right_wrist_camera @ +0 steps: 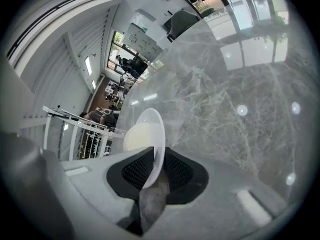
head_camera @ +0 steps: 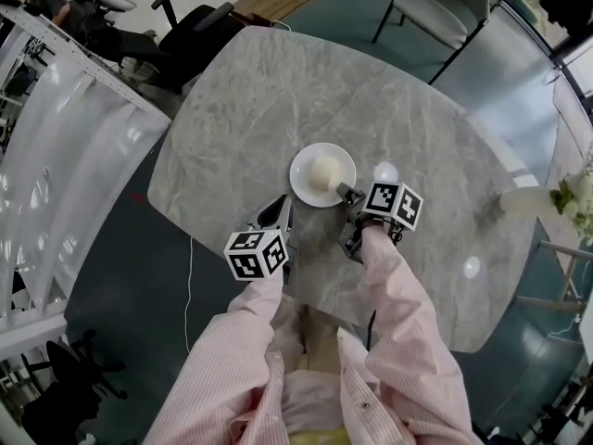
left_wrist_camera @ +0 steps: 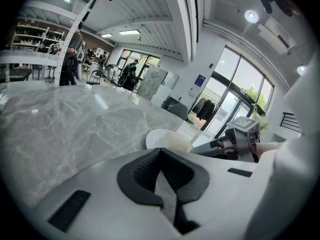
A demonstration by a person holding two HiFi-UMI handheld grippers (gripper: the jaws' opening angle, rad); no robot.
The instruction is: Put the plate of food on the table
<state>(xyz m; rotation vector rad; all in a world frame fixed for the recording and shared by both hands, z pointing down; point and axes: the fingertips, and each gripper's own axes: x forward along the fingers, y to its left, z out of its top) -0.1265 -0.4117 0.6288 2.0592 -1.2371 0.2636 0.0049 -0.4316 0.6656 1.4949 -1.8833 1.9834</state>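
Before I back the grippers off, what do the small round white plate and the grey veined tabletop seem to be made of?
The small round white plate looks like glazed ceramic, possibly melamine: smooth, glossy white, thin even rim. The grey veined tabletop looks like polished marble or a stone-look slab: pale veins, sharp reflections of lights.

A grey, marble-veined counter point(head_camera: 269, 100) with rounded corners is filling the view. A white plate point(head_camera: 301, 176) is lying flat on it, just toward five o'clock from its centre, bearing a pale mound of food point(head_camera: 323, 171). Round light spots point(head_camera: 472, 266) are glinting toward four o'clock.
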